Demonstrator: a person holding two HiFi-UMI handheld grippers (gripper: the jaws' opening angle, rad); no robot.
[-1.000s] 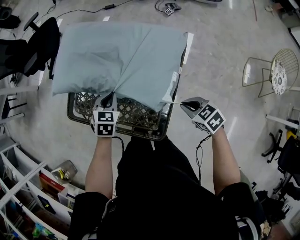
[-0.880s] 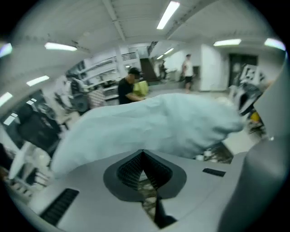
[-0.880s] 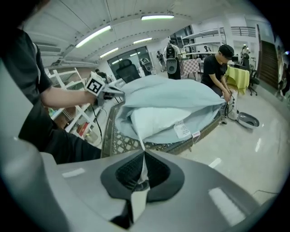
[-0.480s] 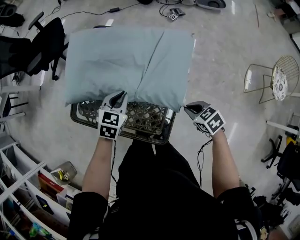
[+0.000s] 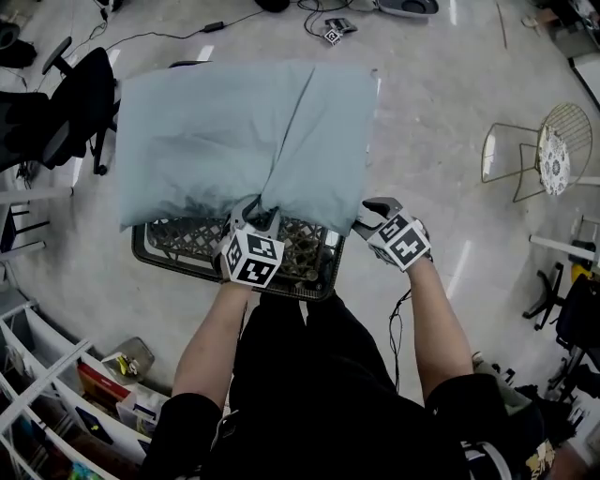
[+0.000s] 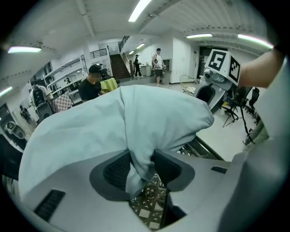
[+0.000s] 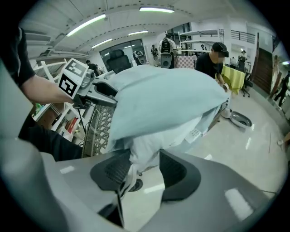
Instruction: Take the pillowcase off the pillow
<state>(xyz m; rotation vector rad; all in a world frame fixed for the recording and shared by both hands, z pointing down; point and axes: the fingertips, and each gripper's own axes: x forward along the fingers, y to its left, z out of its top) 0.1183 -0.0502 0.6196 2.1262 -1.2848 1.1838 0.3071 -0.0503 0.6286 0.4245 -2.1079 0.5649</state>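
Note:
A pale blue pillowcase [image 5: 234,131] covers a pillow that lies across a dark woven basket [image 5: 178,258]. My left gripper [image 5: 255,211] is at the pillow's near edge, at a gathered fold. In the left gripper view the blue cloth [image 6: 136,122] hangs bunched between the jaws of the left gripper [image 6: 138,165], which are opening. My right gripper [image 5: 370,214] is at the near right corner. In the right gripper view the jaws of the right gripper [image 7: 145,167] are opening too, with whiter cloth [image 7: 145,147] between them under the blue pillowcase [image 7: 158,95].
A black office chair [image 5: 80,98] stands at the left and a wire chair [image 5: 548,150] at the right. White shelves [image 5: 56,375] fill the lower left. Cables [image 5: 328,19] lie on the floor beyond the pillow. A person in black [image 7: 213,61] stands behind.
My left gripper has moved right along the pillow's near edge, and its jaws have spread. The right gripper has come in closer to the pillow's corner. The pillow has shifted slightly.

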